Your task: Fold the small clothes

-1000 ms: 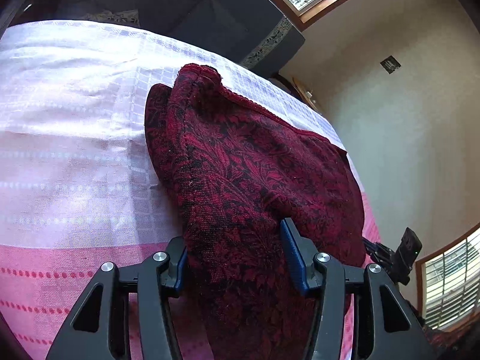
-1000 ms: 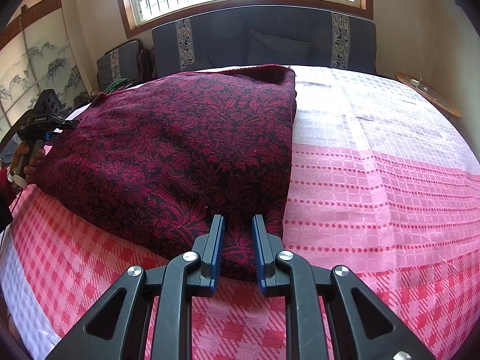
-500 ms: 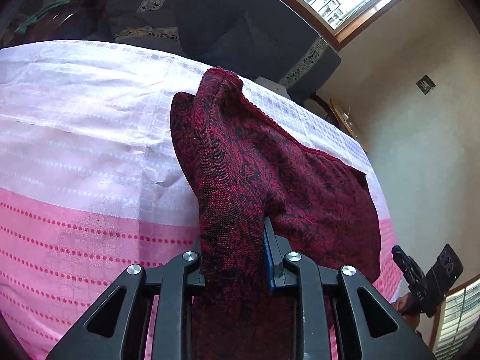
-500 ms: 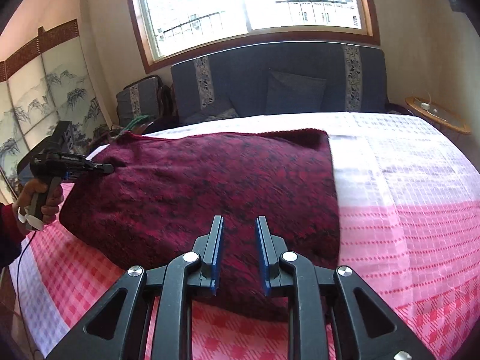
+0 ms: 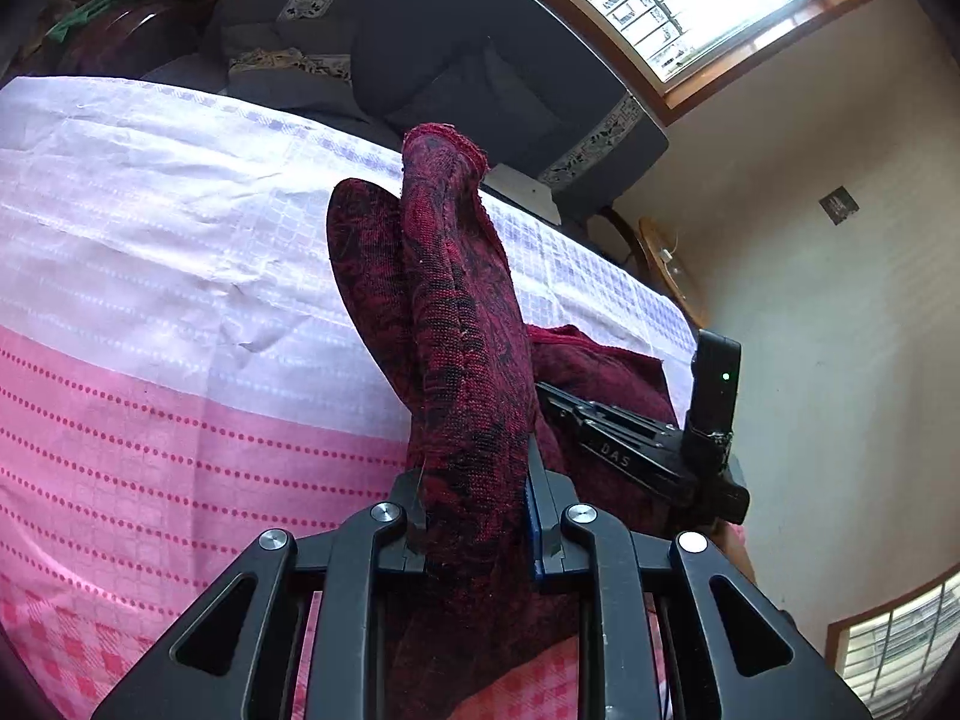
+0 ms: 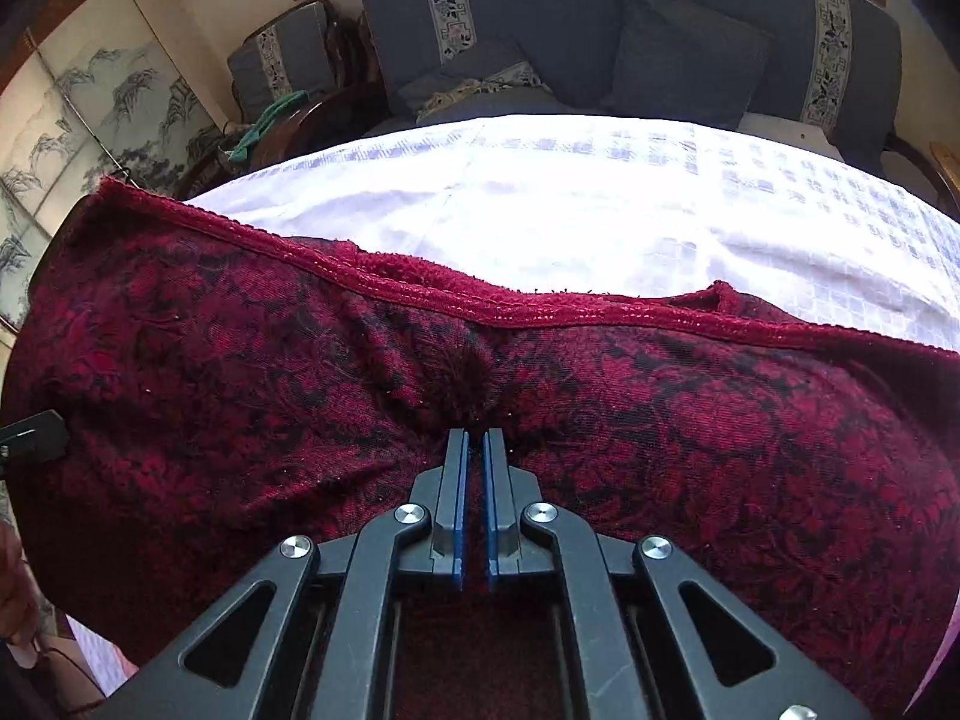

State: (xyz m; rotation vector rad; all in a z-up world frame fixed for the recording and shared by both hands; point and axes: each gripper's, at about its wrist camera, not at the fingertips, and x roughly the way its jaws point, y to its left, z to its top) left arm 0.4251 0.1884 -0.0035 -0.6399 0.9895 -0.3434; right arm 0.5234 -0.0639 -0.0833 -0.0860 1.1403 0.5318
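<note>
A dark red, black-patterned knit garment (image 5: 456, 324) lies on a bed with a pink and white cloth (image 5: 150, 312). My left gripper (image 5: 474, 516) is shut on a bunched edge of the garment and holds it raised as a ridge above the bed. My right gripper (image 6: 474, 444) is shut on a fold of the same garment (image 6: 240, 396), which fills the lower half of its view with its hemmed edge (image 6: 420, 294) across the middle. The right gripper's body (image 5: 648, 450) shows just right of the raised cloth in the left wrist view.
A dark blue sofa (image 6: 630, 42) with cushions stands beyond the bed's far edge. A small round wooden side table (image 5: 666, 264) stands at the bed's far right corner. A painted screen (image 6: 90, 114) and a chair stand at the left. White bedcloth (image 6: 600, 198) stretches beyond the garment.
Both grippers have lifted the garment and carried it toward the far side of the bed. The left gripper closed on the cloth. The two grippers have come closer together.
</note>
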